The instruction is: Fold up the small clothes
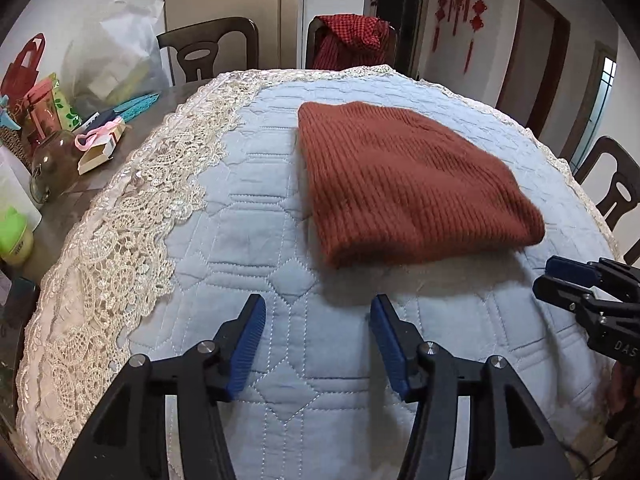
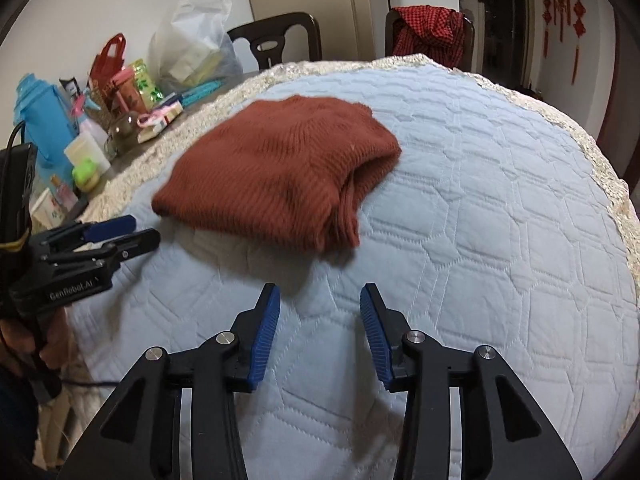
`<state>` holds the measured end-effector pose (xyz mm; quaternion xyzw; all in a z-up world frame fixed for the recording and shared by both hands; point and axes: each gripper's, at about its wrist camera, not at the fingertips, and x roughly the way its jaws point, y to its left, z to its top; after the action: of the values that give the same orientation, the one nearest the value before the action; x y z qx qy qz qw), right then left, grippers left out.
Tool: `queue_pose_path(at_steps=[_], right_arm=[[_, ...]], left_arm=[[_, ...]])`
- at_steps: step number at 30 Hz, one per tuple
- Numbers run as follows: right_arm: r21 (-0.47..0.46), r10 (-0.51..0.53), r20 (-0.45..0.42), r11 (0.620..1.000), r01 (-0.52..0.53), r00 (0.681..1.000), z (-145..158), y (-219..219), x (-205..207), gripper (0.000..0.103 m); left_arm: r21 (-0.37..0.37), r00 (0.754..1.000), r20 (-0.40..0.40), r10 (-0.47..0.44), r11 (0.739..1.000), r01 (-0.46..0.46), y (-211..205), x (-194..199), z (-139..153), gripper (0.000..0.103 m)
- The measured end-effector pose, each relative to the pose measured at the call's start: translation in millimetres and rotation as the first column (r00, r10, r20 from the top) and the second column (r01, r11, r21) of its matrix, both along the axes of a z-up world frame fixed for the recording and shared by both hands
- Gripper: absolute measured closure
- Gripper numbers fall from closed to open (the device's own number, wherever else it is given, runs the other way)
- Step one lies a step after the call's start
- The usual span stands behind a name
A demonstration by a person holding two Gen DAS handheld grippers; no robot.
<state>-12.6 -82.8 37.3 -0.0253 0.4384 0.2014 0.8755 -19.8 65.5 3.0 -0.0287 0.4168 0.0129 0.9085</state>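
A pale blue quilt [image 1: 248, 216] with a lace border is covering the table (chairs standing behind). A rust ribbed sweater [image 1: 404, 184] is lying folded on it. The left gripper [image 1: 318, 312] and right gripper [image 2: 318, 300] are hovering nearby, jaws apart, empty.

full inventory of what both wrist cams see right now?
knit garment: 1, rust-brown, folded, middle of the quilt
quilt: 1, pale blue, covers the table
lace cloth: 1, cream, under the quilt, showing at its edge
chairs: 3, dark wood, around the table
checked cloth: 1, red, draped over the far chair
clutter: several bags, boxes, bottles, mixed colours, table's left side
knot ornaments: 3, red, far wall
left gripper: black, blue pads, jaws open, empty
right gripper: same, open, empty
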Motion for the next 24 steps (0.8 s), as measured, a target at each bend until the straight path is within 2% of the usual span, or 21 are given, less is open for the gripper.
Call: queue_pose_path(at_steps=[7,24], right_arm=[[-0.035,0.006,0.013,0.999,-0.005,1.0,-6,3,-3,0.056],[-0.039,0.009,0.016,0.999,-0.009,1.0,-6,5,-5,0.053]], left_arm=[[0.054,0.999,-0.002,-0.036,0.998,0.036,-11,1,-3,0.03],[0.046,1.0,-0.006,-0.025,0.999,0.025,-11,1,-4,0.025]])
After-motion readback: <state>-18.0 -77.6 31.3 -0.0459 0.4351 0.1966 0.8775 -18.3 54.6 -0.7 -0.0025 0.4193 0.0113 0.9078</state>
